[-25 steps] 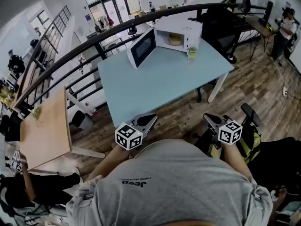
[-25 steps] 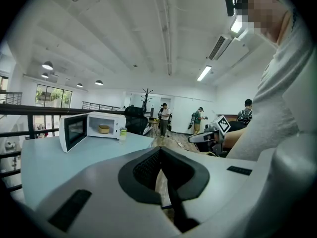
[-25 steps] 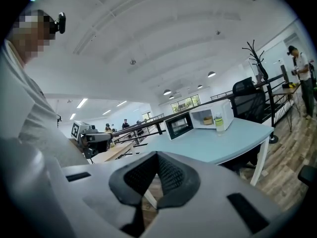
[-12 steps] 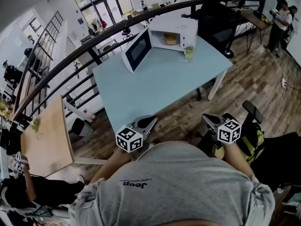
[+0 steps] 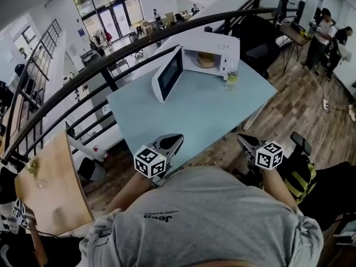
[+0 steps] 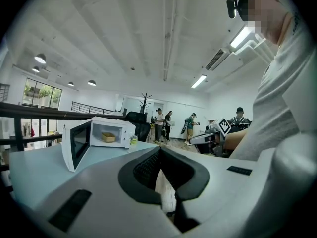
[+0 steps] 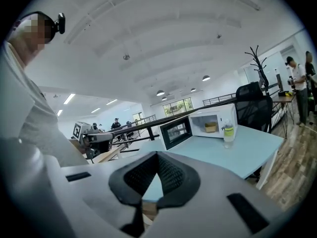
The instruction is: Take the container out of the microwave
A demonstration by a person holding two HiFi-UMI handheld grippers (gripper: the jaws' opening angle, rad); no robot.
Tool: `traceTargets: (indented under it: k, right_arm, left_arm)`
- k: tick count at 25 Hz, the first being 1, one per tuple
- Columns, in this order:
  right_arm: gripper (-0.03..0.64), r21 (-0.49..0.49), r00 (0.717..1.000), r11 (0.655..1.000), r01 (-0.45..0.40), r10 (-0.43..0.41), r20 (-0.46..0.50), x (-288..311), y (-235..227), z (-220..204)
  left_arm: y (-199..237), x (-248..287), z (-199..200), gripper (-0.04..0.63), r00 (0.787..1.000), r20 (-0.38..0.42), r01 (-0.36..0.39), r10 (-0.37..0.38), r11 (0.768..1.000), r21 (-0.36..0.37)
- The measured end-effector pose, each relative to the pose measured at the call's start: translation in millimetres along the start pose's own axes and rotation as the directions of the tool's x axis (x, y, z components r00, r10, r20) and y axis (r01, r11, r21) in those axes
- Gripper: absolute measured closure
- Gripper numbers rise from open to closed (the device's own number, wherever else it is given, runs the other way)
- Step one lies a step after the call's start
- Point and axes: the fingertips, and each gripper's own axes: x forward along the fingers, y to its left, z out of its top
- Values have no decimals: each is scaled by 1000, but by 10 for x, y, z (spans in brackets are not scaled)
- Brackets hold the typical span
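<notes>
An open white microwave (image 5: 214, 48) stands at the far end of the light blue table (image 5: 194, 113), its door (image 5: 168, 74) swung out to the left. Inside sits a small tan container (image 5: 207, 60), which also shows in the left gripper view (image 6: 108, 137) and the right gripper view (image 7: 210, 127). My left gripper (image 5: 176, 138) (image 6: 161, 152) and right gripper (image 5: 241, 139) (image 7: 157, 155) are both shut and hold nothing. They hover at the table's near edge, far from the microwave.
A clear bottle with a green label (image 5: 231, 80) stands just right of the microwave. A black curved railing (image 5: 111, 57) runs behind the table. A wooden table (image 5: 53, 177) is at the left, a yellow-black bag (image 5: 297, 174) at the right, and people (image 5: 320, 38) stand at the far right.
Both grippers and the person have moved forward to the table's near edge. The table and microwave now sit closer and more central in the head view. Both grippers stay shut.
</notes>
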Motion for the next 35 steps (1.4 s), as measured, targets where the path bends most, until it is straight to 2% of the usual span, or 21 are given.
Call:
traceTargets:
  k: [9, 13, 18, 22, 25, 28, 32, 35]
  right_arm:
    - [600, 4, 999, 1000, 22, -22, -38, 818, 214, 208]
    - [600, -23, 997, 1000, 11, -13, -71, 1071, -11, 286]
    - [600, -28, 997, 999, -17, 15, -76, 1393, -315, 403]
    - [600, -27, 995, 998, -56, 53, -85, 1748, -837, 439]
    - [600, -23, 991, 995, -98, 95, -98, 2011, -1262, 444]
    - [600, -19, 985, 991, -134, 131, -111, 2222, -1618, 567]
    - [599, -113, 974, 977, -183, 164, -154, 2529, -2174, 673]
    - [600, -148, 968, 965, -216, 191, -165, 2810, -2453, 674]
  left_arm:
    - [845, -396, 1, 577, 1000, -12, -6, 6, 1000, -21]
    - [1105, -319, -45, 577, 999, 2, -41, 42, 999, -34]
    - [1356, -156, -114, 577, 995, -23, -94, 93, 993, -77]
    - [1616, 360, -68, 577, 993, -37, -115, 112, 991, -68]
    - [1802, 765, 3, 577, 986, -68, -158, 154, 986, -51]
    - [2026, 1174, 140, 577, 972, -86, -224, 217, 970, -96]
    - [2458, 1965, 189, 577, 951, -121, -300, 286, 945, -130]
    - [2820, 2512, 159, 577, 937, -145, -338, 319, 931, -138]
